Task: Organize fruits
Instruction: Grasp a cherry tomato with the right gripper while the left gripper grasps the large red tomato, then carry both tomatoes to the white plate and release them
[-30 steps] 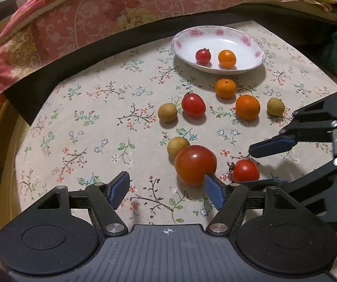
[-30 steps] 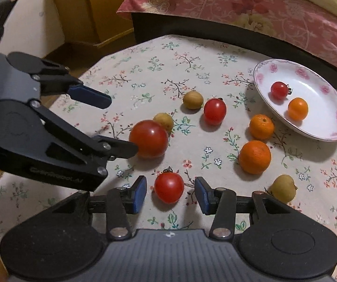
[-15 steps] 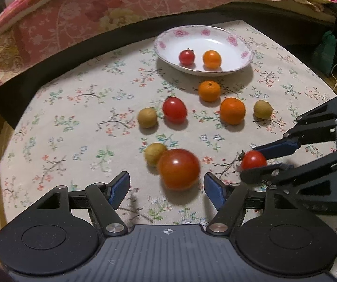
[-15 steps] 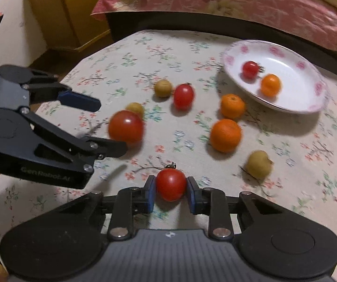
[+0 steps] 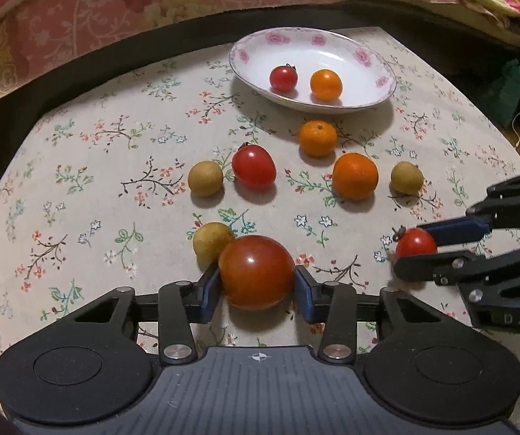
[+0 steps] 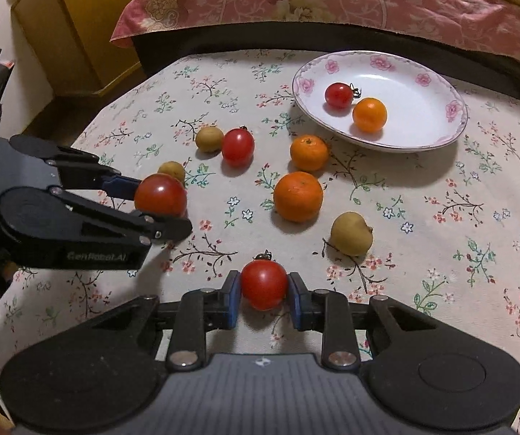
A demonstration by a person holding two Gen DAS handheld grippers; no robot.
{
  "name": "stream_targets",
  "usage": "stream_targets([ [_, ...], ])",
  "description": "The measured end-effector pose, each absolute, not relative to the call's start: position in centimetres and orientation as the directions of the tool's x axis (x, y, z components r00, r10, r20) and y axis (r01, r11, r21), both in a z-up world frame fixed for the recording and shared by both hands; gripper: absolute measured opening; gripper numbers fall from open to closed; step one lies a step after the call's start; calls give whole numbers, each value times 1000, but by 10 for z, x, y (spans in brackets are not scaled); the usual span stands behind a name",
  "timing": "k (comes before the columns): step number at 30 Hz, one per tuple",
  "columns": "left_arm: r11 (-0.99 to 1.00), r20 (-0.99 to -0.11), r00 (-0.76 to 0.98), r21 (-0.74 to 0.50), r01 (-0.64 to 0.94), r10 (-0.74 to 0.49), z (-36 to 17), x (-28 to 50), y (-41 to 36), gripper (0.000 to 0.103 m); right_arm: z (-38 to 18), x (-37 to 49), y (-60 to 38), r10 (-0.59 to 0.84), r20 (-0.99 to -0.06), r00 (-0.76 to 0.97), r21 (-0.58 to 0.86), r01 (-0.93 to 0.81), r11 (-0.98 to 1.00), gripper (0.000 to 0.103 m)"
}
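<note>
Closest to us, our left gripper [image 5: 258,286] has its blue fingers [image 5: 209,290] pressed against both sides of a large tomato [image 5: 256,272], low over the flowered counter [image 5: 96,166]. A yellowish fruit [image 5: 211,241] sits touching the tomato's far left side. To our right, our right gripper [image 6: 264,295] has its fingers narrowed onto a small tomato [image 6: 264,284], also near the cloth.

Farther on, loose fruit lies scattered: a medium tomato [image 5: 253,166] beside another yellowish fruit, two oranges [image 5: 355,175], and a third yellowish fruit near the right.

Farthest is the white plate [image 5: 368,54] with pink roses, already holding a cherry tomato [image 5: 283,78] and a small orange.

We judge both hands are at the gripping stage. Next, each tomato needs lifting clear of its neighbours, carrying over the loose fruit, and a gentle release inside the plate so nothing rolls.
</note>
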State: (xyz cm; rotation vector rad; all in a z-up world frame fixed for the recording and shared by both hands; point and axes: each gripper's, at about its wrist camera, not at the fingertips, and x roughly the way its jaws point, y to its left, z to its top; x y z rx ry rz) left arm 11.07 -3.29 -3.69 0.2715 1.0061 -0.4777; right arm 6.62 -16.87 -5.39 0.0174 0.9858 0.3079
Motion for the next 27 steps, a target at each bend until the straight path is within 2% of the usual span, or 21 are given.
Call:
stream_targets([
  [18, 798, -852, 431, 26, 602, -298, -38, 90, -48, 51, -58, 59, -170, 267, -809, 523, 131, -282, 951, 28],
  [21, 792, -848, 440, 41, 609, -295, -38, 88, -51, 53, -59, 60, -171, 270, -805, 528, 131, -285, 949, 29],
  [25, 790, -845, 439, 34, 613, -304, -40, 89, -52, 63, -60, 60, -170, 270, -803, 531, 129, -287, 949, 29],
  [27, 788, -842, 443, 36, 615, -307, -40, 88, -54, 63, -59, 60, -170, 268, -805, 530, 124, -291, 949, 29],
])
